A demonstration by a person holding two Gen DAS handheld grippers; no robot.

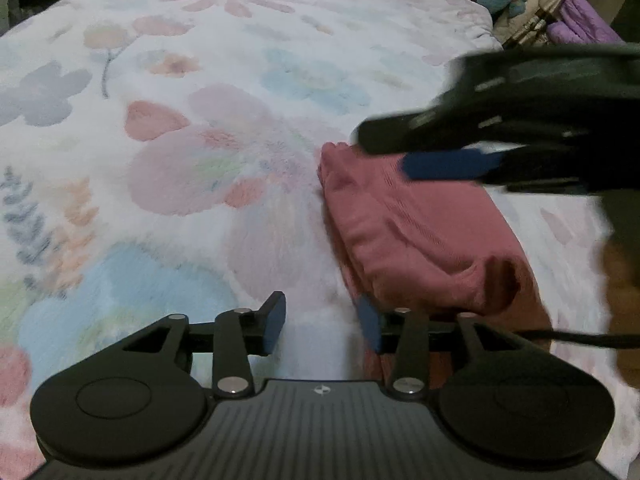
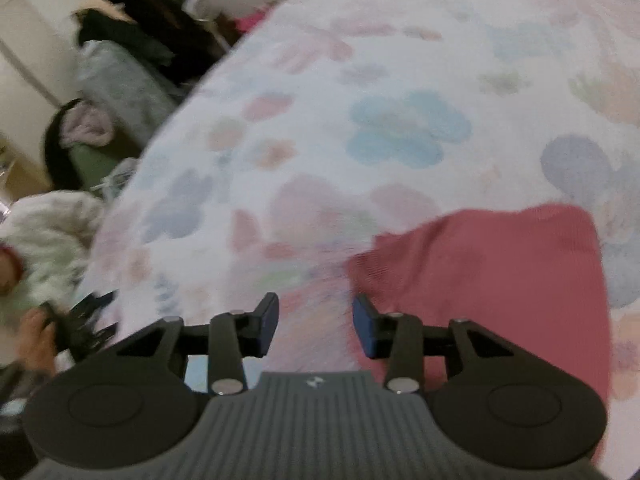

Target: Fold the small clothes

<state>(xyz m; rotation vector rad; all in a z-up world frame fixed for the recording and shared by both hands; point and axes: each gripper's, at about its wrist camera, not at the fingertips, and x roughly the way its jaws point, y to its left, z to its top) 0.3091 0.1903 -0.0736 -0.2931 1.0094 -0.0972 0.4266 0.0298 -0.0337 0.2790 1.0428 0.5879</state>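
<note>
- Left wrist view: the left gripper [image 1: 322, 326] is hovering low over the floral blanket [image 1: 208, 92], its jaws standing wide apart and gripping nothing; only white fleece is showing between the blue pads [image 1: 275, 326].
- The pink garment [image 1: 420, 232] is lying folded into a thick bundle on the blanket, just to the right of this gripper, with its near edge sitting beside the right-hand pad.
- The right gripper [image 1: 400, 152] is reaching in from the right, blurred, directly above the far end of the garment; one blue pad is showing, but how far its jaws are parted is not readable from here.
- A heap of purple and blue things [image 1: 576, 20] is sitting beyond the bed's far right corner.
- Right wrist view: the right gripper [image 2: 316, 326] is pointing down at the blanket [image 2: 400, 80] with jaws spread wide and nothing between them.
- The pink garment [image 2: 488, 280] is lying flat on the blanket to the right, its left edge running under the right-hand finger [image 2: 366, 330]; contact is unclear through the blur.
- At the lower left edge, a hand [image 2: 36, 340] is gripping the dark body of the other tool, past the blanket's edge.
- Piled clothes [image 2: 120, 80] are lying off the bed at the upper left.
</note>
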